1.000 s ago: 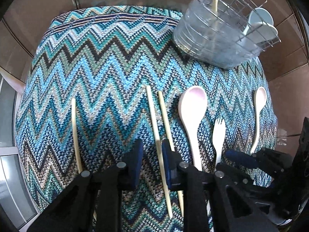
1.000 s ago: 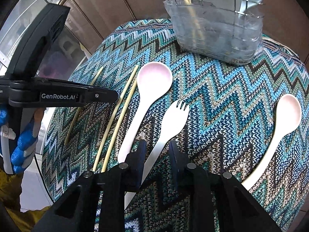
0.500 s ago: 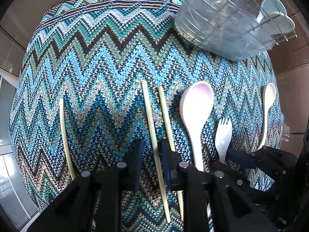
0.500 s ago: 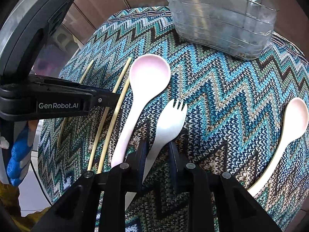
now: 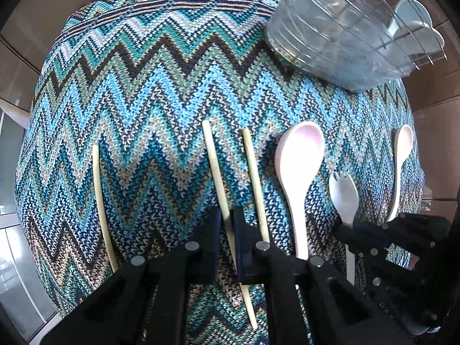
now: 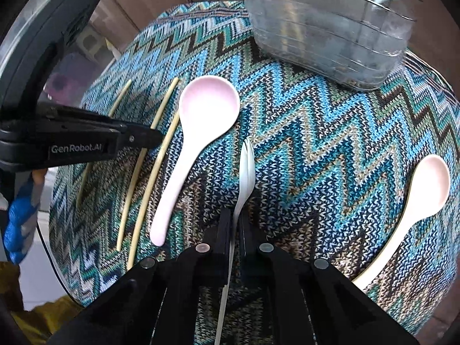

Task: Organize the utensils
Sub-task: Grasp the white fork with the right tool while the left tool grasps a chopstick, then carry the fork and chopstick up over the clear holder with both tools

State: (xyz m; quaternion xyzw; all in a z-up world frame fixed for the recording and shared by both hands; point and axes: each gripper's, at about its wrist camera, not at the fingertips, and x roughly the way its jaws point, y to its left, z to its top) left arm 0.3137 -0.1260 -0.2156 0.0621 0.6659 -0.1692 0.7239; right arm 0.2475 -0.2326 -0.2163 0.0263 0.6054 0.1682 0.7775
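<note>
My left gripper [image 5: 227,224] points straight down, jaws just closed onto a chopstick [image 5: 218,178]. My right gripper [image 6: 235,230] tilts steeply down (not quite vertical), jaws just closed too, pinching the fork [image 6: 244,178] handle, which is rolled on edge.

The right gripper [image 6: 236,231] has just been closing its jaws on the handle of the white spork [image 6: 245,169] — now turned on edge above the zigzag cloth [image 6: 330,149]. Left of it lie a pink spoon [image 6: 195,132] and chopsticks [image 6: 155,169]; the left gripper [image 6: 138,139] pinches one. A clear basket [image 6: 330,28] stands behind — a cream spoon [image 6: 414,204] lies right.
</note>
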